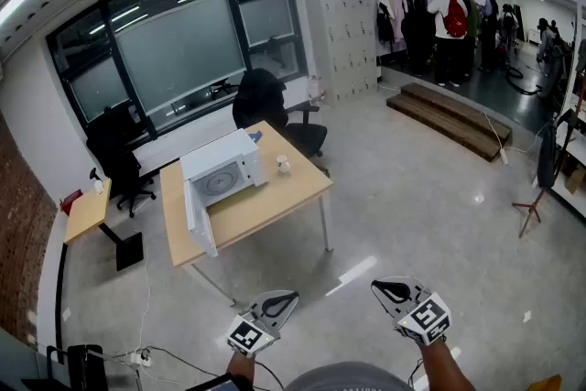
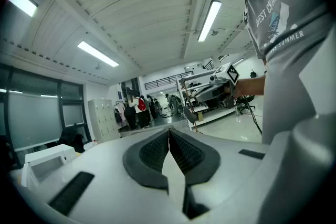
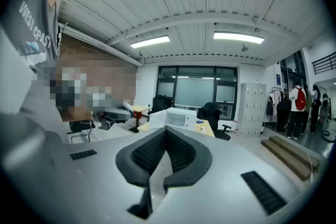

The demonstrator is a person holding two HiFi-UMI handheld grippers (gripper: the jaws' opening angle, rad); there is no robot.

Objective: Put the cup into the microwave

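Observation:
A small white cup [image 1: 283, 165] stands on the wooden table [image 1: 293, 197], just right of the white microwave [image 1: 222, 169], whose door [image 1: 195, 217] hangs open to the left. Both grippers are held far from the table, low at the head view's bottom edge. My left gripper [image 1: 279, 299] is shut with nothing between its jaws, and the left gripper view shows its pads meeting [image 2: 169, 131]. My right gripper [image 1: 392, 291] is also shut and empty, pointing towards the microwave [image 3: 176, 117] across the room [image 3: 166, 131].
Black office chairs [image 1: 265, 105] stand behind the table, and a smaller desk [image 1: 87, 211] is at the left. Grey lockers [image 1: 343, 37] and wooden steps [image 1: 453, 119] lie at the back right, where several people [image 1: 449, 23] stand. Cables and a power strip [image 1: 137, 360] lie on the floor.

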